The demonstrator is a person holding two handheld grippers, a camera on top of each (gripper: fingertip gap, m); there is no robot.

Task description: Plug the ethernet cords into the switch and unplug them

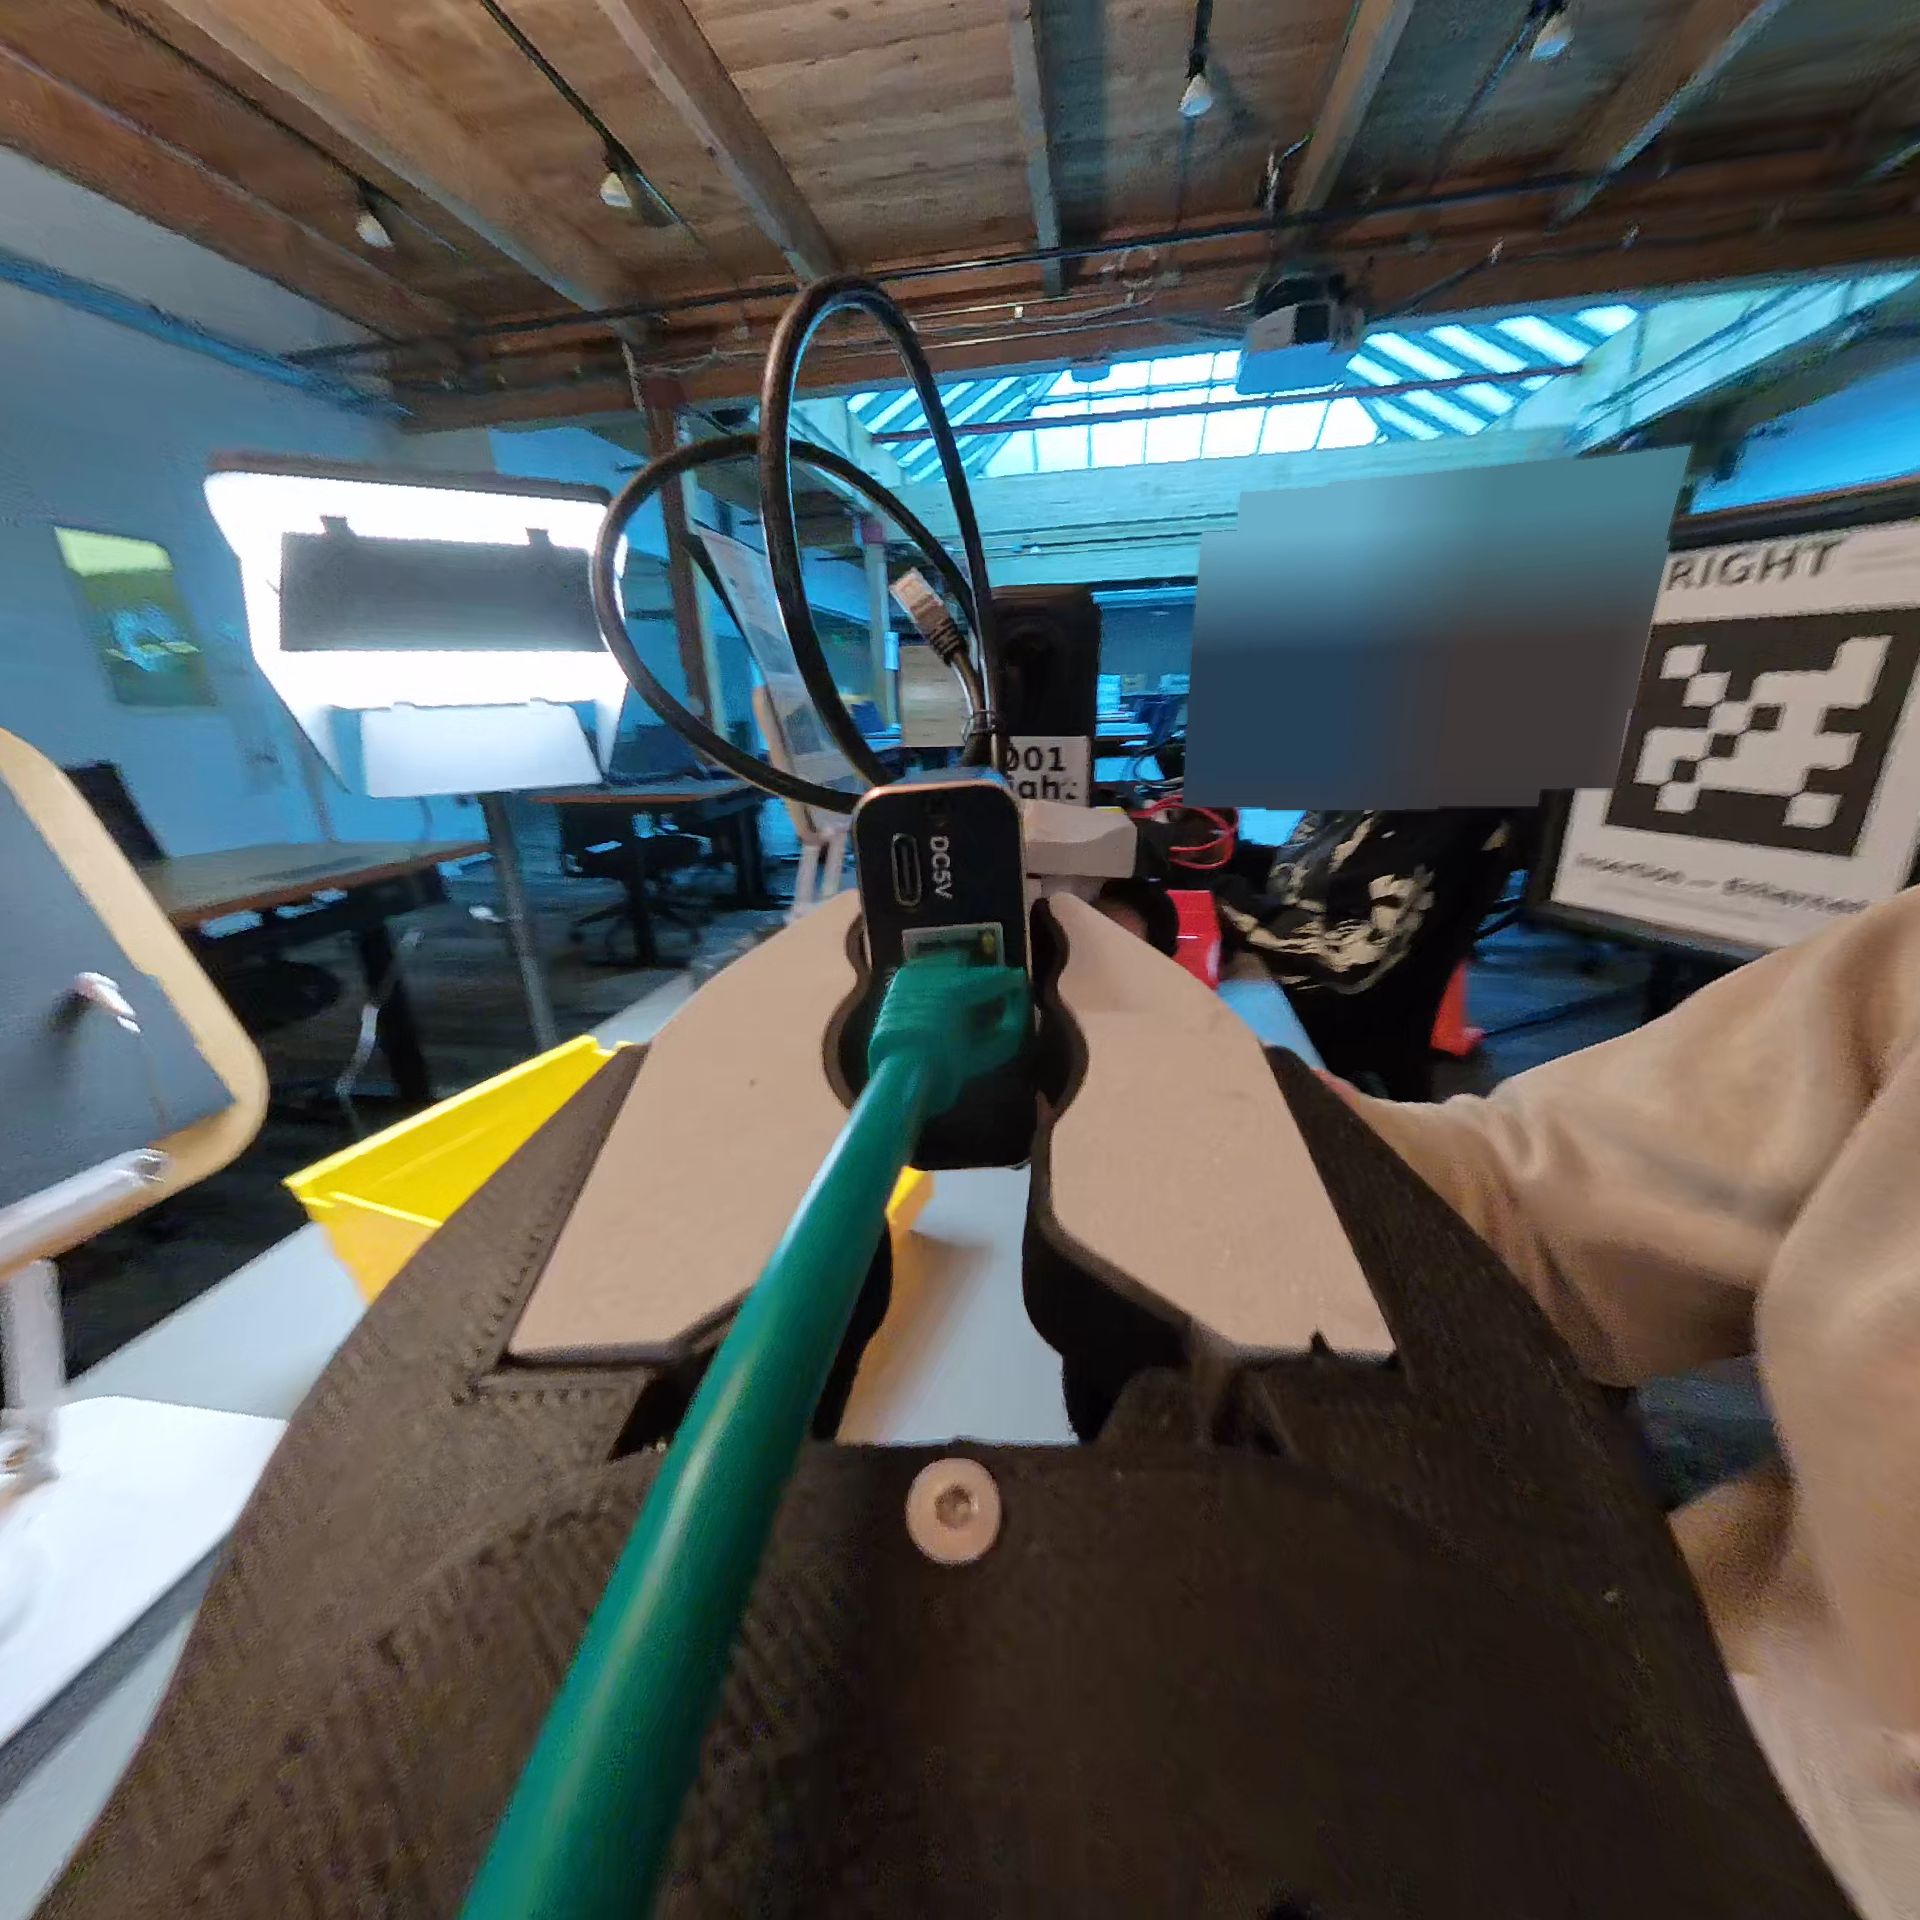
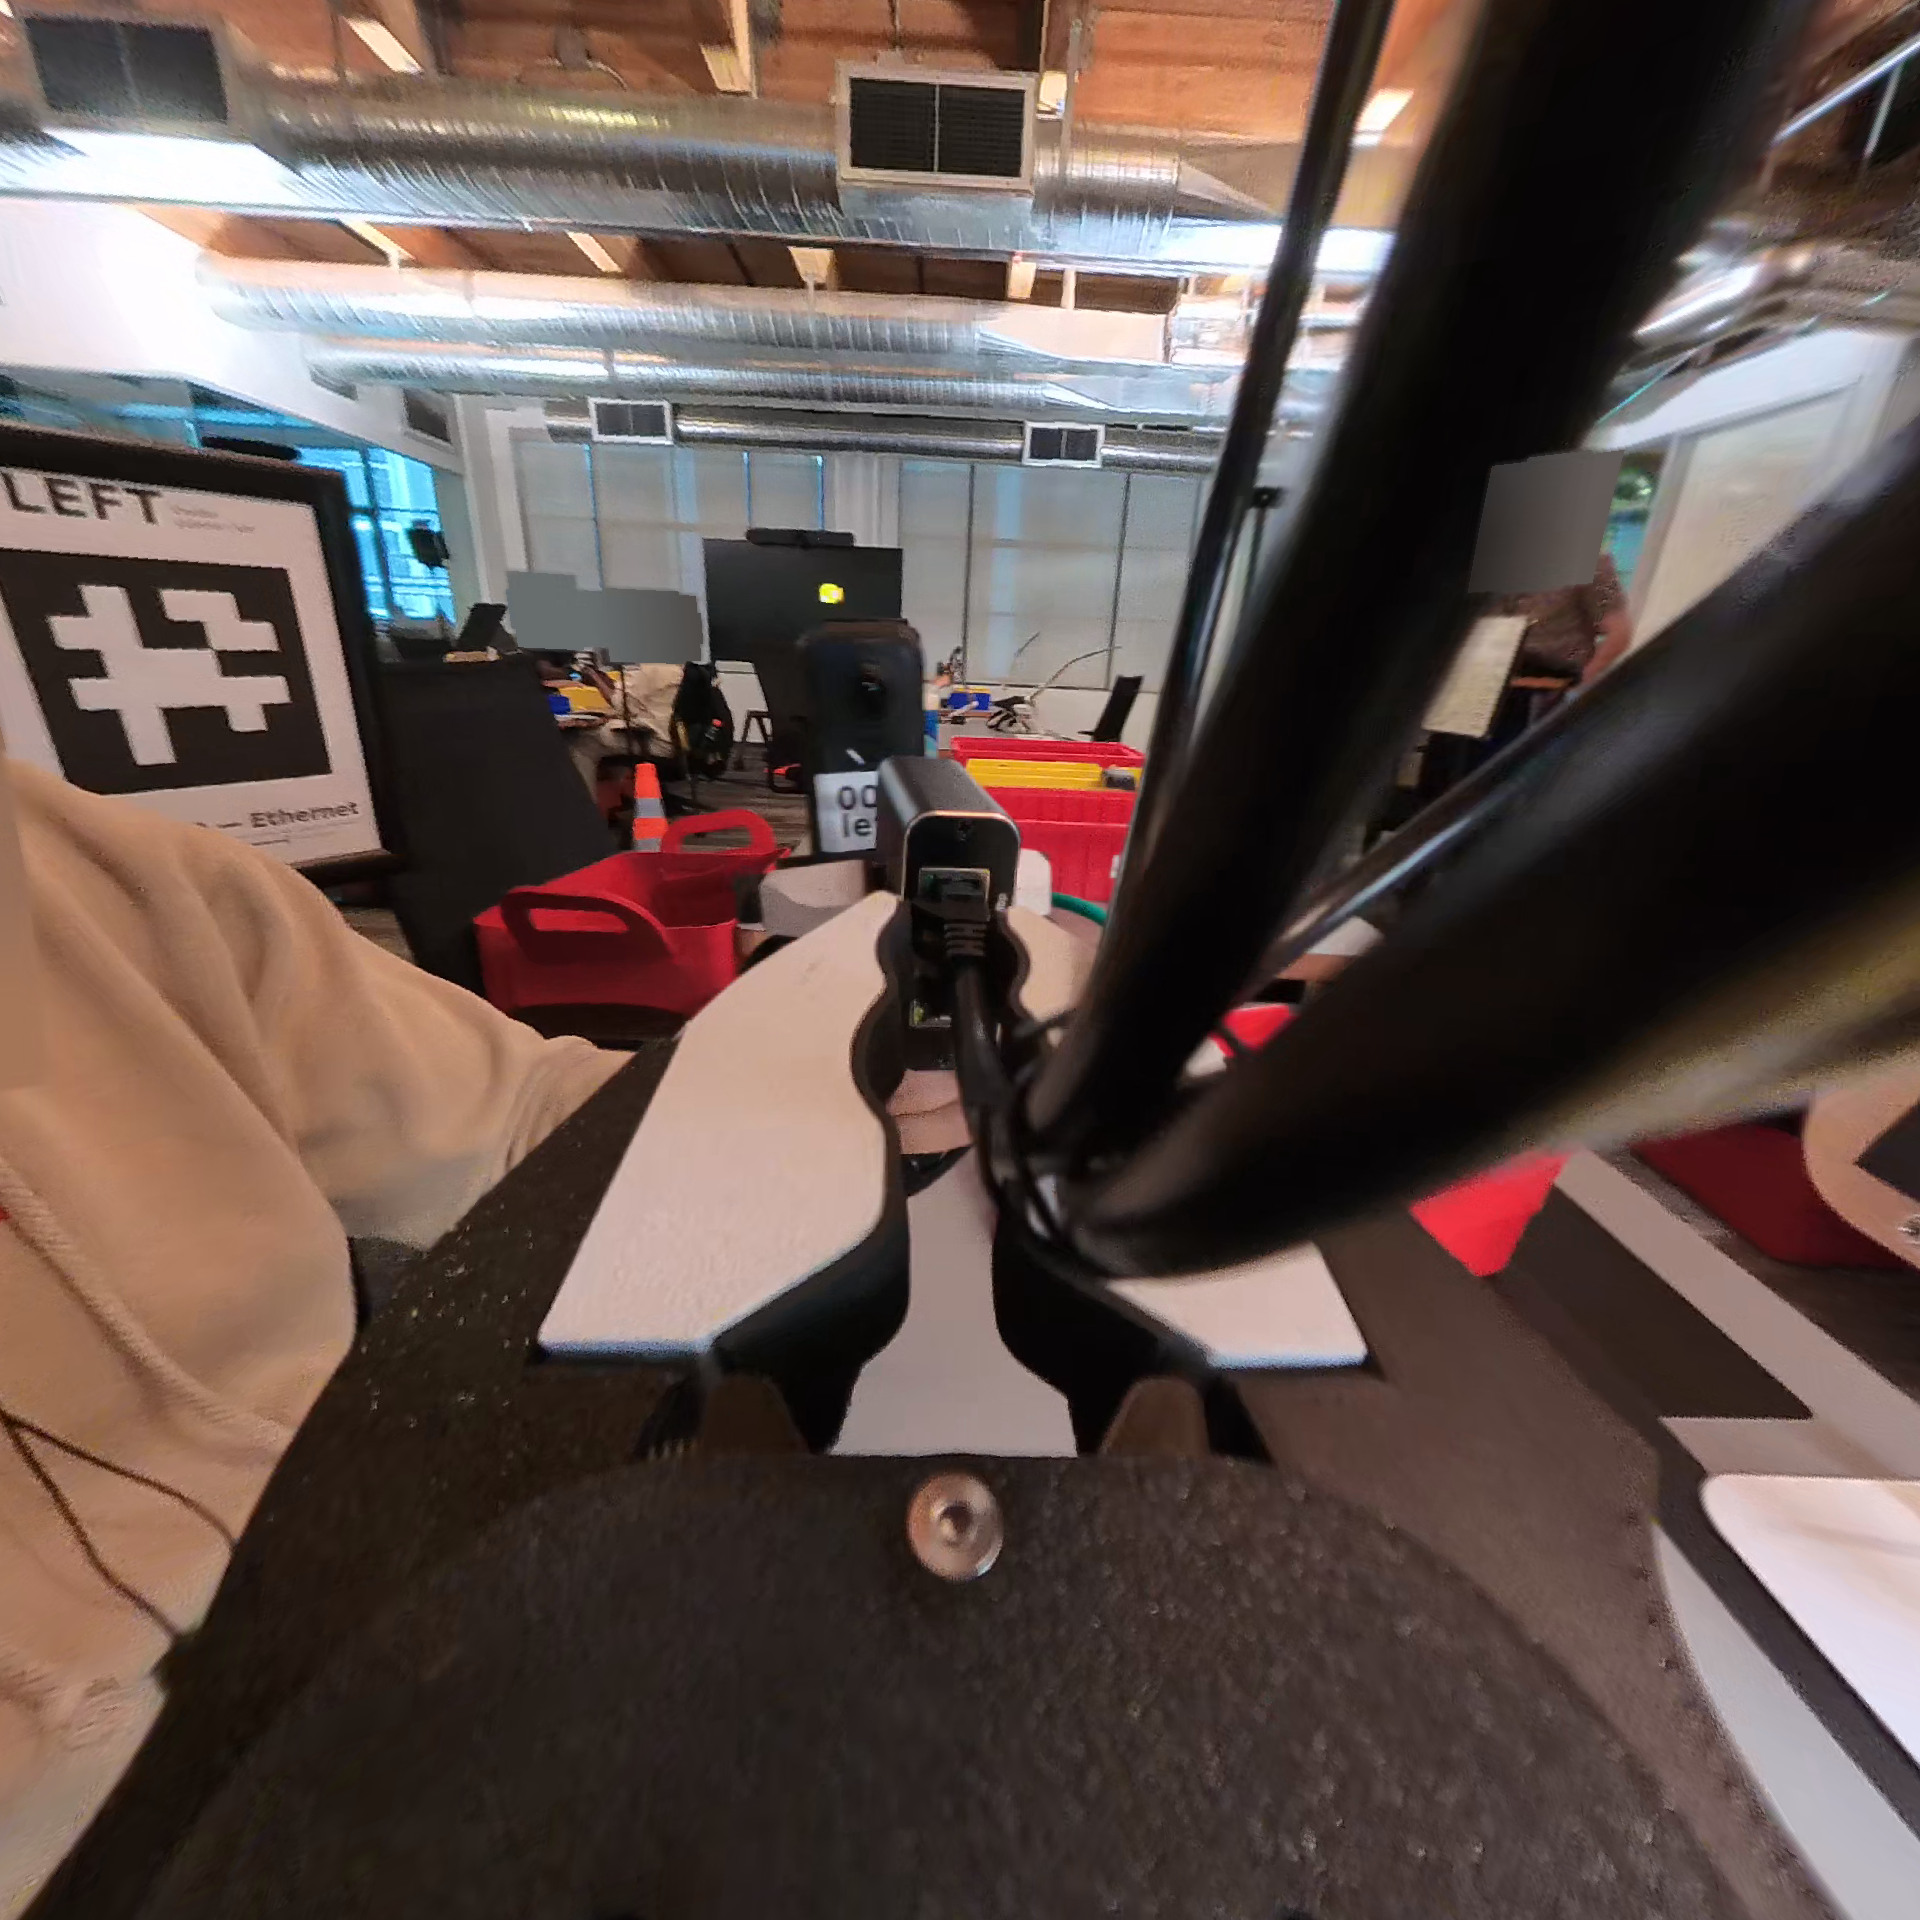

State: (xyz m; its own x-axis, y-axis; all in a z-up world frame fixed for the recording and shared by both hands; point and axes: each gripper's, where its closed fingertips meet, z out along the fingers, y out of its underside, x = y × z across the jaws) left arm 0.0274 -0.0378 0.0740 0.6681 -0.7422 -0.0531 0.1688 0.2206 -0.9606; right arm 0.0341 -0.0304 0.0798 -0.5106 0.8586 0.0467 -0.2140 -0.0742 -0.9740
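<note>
A small black switch [image 1: 940, 862] sits between the fingers of my left gripper [image 1: 945, 935], which is shut on its sides. A green ethernet cord [image 1: 727, 1455] is plugged into the port that faces the left camera. A black cord [image 1: 790, 540] loops up behind the switch, with one plug [image 1: 920, 608] hanging free. My right gripper [image 2: 951, 925] closes around the switch's other end [image 2: 961, 836], where the black cord's plug [image 2: 961, 930] sits in a port. Thick loops of the black cord [image 2: 1351, 727] hide most of its right finger.
A yellow bin [image 1: 436, 1174] stands on the white table [image 1: 208, 1330] at the left. Red bins [image 2: 1060, 821] and a red basket [image 2: 623, 935] lie beyond. Framed marker boards [image 1: 1766, 727] [image 2: 177, 665] stand nearby. A beige sleeve [image 1: 1662, 1195] is close on one side.
</note>
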